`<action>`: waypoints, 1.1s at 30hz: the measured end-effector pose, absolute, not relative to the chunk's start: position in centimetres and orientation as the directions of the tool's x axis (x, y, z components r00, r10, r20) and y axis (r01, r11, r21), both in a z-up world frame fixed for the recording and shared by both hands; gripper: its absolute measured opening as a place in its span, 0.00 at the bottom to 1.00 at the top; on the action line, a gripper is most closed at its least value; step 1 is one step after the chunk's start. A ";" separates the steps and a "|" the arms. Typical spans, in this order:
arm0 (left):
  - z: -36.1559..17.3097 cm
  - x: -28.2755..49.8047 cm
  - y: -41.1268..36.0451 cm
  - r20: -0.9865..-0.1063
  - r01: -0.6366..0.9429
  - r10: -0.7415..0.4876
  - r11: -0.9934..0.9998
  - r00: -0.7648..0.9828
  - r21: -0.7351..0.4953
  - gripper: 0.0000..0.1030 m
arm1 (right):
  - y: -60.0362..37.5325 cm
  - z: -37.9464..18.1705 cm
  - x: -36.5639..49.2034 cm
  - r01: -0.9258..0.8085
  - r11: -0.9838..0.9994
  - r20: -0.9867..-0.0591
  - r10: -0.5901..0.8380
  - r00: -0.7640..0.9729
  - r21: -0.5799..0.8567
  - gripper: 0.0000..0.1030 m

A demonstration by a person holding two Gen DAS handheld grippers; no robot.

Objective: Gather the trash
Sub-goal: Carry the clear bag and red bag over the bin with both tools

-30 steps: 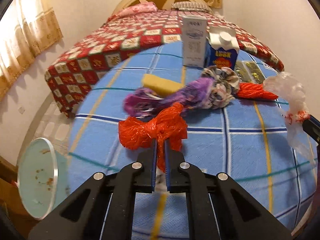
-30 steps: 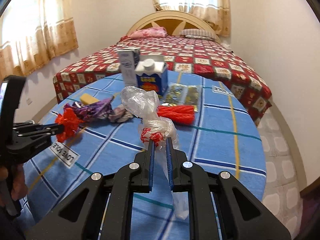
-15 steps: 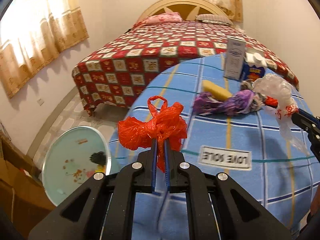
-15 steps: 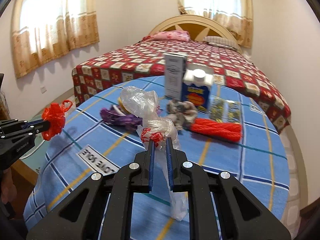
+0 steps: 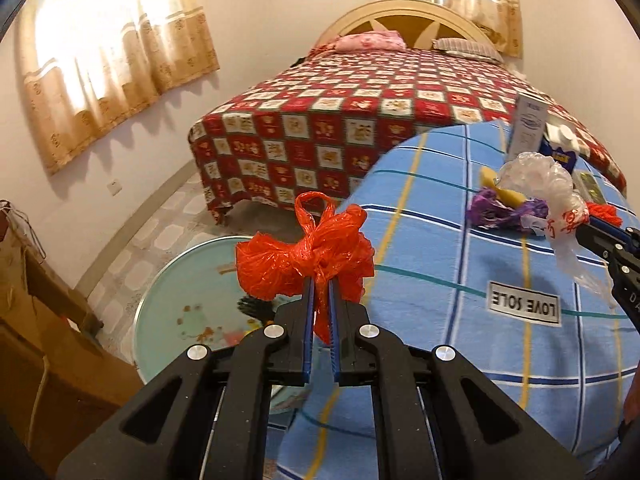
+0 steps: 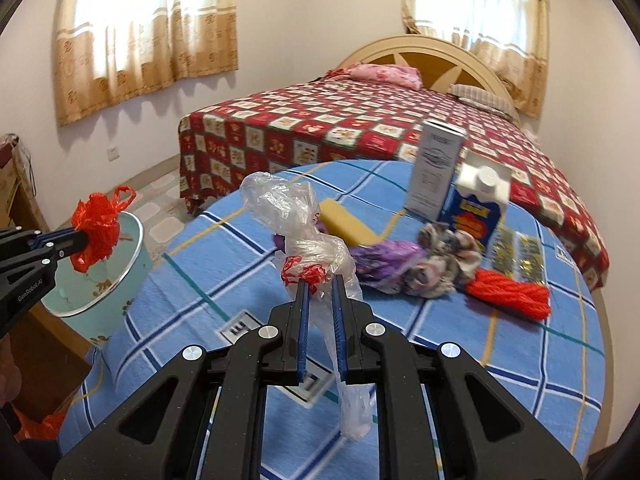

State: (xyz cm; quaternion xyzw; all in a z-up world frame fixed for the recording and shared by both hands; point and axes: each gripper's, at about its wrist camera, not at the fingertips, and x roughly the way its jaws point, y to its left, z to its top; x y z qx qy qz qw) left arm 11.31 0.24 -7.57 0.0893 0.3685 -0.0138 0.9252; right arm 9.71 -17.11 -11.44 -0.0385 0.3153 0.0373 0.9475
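- Red plastic bag (image 5: 304,260) sits bunched at the tips of my left gripper (image 5: 320,280), jaws clamped on its knotted neck; a second ago it hung over the blue checked tablecloth (image 5: 460,320), and now it hangs beyond the table edge, with the pale green bin (image 5: 192,304) below and just ahead of the fingers
- Seen from the right wrist, the same bag (image 6: 96,228) is over the bin's mouth (image 6: 132,248), so I judge the carry nearly done; what remains is to part the jaws once I am squarely above the opening
- My right gripper (image 6: 320,280) is pinched on a clear plastic bag (image 6: 296,224) with red print, its tail dangling down between the fingers; it has swung leftward with the other hand, yet is over the tablecloth, short of the bin
- Ahead and to the right of that gripper more things lie on the table: a purple wrapper (image 6: 384,264), a yellow block (image 6: 348,228), a red bundle (image 6: 508,292), a blue carton (image 6: 476,208) and a white box (image 6: 436,168); several trips are left
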 end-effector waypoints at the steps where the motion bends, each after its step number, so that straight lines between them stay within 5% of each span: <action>1: -7.4 11.3 0.5 -0.682 0.085 0.045 0.984 0.730 0.156 0.06 | -16.6 -11.4 9.8 -0.102 0.993 -0.600 0.050 0.799 -0.053 0.12; 33: -6.8 10.8 8.7 -0.655 -0.070 0.185 0.978 0.733 0.198 0.06 | -6.7 -10.5 13.3 -0.273 0.954 -0.602 0.148 0.785 -0.122 0.12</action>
